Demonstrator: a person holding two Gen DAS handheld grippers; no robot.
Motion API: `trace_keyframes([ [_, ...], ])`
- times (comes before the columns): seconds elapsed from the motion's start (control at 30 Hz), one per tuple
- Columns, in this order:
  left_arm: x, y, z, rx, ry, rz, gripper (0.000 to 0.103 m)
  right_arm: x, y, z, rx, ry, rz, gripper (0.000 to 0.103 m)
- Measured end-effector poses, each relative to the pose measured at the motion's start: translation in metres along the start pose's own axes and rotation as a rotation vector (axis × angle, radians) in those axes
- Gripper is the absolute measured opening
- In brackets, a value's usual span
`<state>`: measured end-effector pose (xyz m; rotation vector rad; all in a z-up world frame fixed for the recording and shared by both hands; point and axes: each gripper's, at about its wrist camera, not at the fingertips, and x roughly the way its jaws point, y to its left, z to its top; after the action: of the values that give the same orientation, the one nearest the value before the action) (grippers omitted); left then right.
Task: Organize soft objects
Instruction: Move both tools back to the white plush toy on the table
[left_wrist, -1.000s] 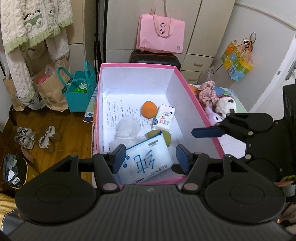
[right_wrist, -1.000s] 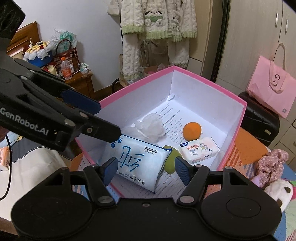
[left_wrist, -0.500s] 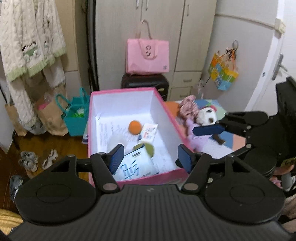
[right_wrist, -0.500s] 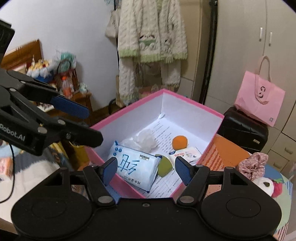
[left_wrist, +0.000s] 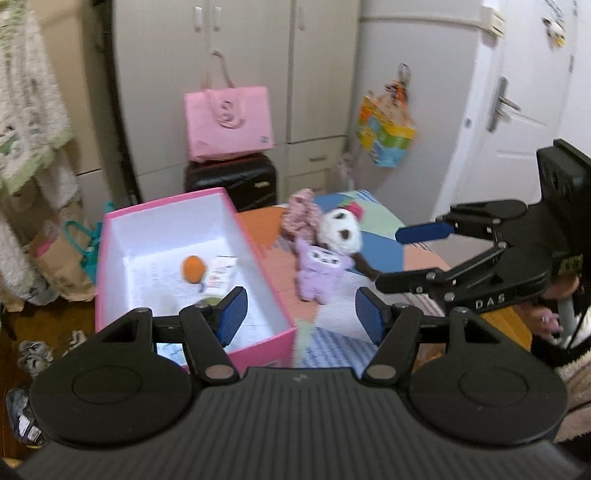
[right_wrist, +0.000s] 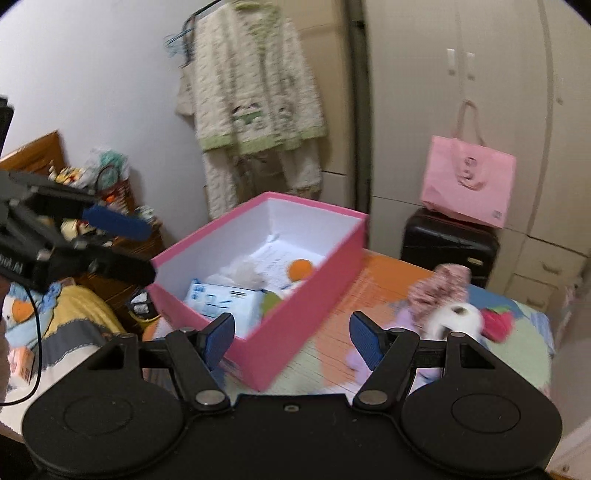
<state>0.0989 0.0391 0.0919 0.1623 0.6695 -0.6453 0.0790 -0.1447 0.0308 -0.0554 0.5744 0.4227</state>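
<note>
A pink box (left_wrist: 258, 350) with white inside walls stands on the table. It holds an orange ball (left_wrist: 192, 268), a small white packet (left_wrist: 221, 273), a blue-and-white tissue pack (right_wrist: 221, 299) and a white fluffy thing (right_wrist: 243, 275). To its right lie a purple plush (left_wrist: 320, 267), a white panda plush (left_wrist: 340, 232) and a pink floral fabric piece (left_wrist: 301, 216). My left gripper (left_wrist: 300, 317) hovers open over the box's near right corner, with nothing between its fingers. My right gripper (right_wrist: 291, 338) is open and empty too, above the box's near wall.
A pink bag (left_wrist: 229, 122) sits on a black suitcase (left_wrist: 232, 181) in front of the wardrobe behind the table. Cream pyjamas (right_wrist: 255, 96) hang left of it. A teal bag (left_wrist: 85, 243) and shoes are on the floor at left, a door (left_wrist: 517, 110) at right.
Both grippers have drawn back and up from the box and swung right. The box now looks smaller and the plush toys have come into view. The tissue pack stays in the box.
</note>
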Motion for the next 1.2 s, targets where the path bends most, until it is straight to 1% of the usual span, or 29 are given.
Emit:
trace_keyframes([
  [0.17, 0.012, -0.027, 0.004, 0.053, 0.010, -0.040, 0.064, -0.018, -0.024, -0.017, 0.025, -0.019, -0.013, 0.074],
  [0.33, 0.035, -0.044, 0.008, 0.075, 0.049, -0.090, 0.064, -0.029, -0.044, -0.026, 0.053, -0.044, -0.039, 0.074],
  [0.57, 0.065, -0.054, 0.017, 0.069, 0.079, -0.150, 0.064, -0.025, -0.071, -0.037, 0.074, -0.036, -0.058, 0.074],
  [0.77, 0.094, -0.059, 0.023, 0.060, 0.092, -0.162, 0.064, -0.015, -0.090, -0.046, 0.076, -0.025, -0.078, 0.074],
  [0.9, 0.111, -0.059, 0.027, 0.041, 0.078, -0.178, 0.064, -0.003, -0.102, -0.054, 0.086, -0.040, -0.084, 0.074],
  [1.03, 0.126, -0.063, 0.030, 0.042, 0.045, -0.174, 0.064, 0.009, -0.111, -0.059, 0.090, -0.057, -0.085, 0.074],
  [1.07, 0.130, -0.064, 0.030, 0.045, 0.035, -0.174, 0.064, 0.012, -0.113, -0.060, 0.089, -0.068, -0.084, 0.074],
  [1.13, 0.136, -0.064, 0.030, 0.042, 0.023, -0.178, 0.064, 0.016, -0.116, -0.065, 0.074, -0.117, -0.096, 0.074],
  [1.2, 0.143, -0.064, 0.029, 0.027, 0.013, -0.187, 0.064, 0.022, -0.117, -0.067, 0.055, -0.138, -0.106, 0.074],
])
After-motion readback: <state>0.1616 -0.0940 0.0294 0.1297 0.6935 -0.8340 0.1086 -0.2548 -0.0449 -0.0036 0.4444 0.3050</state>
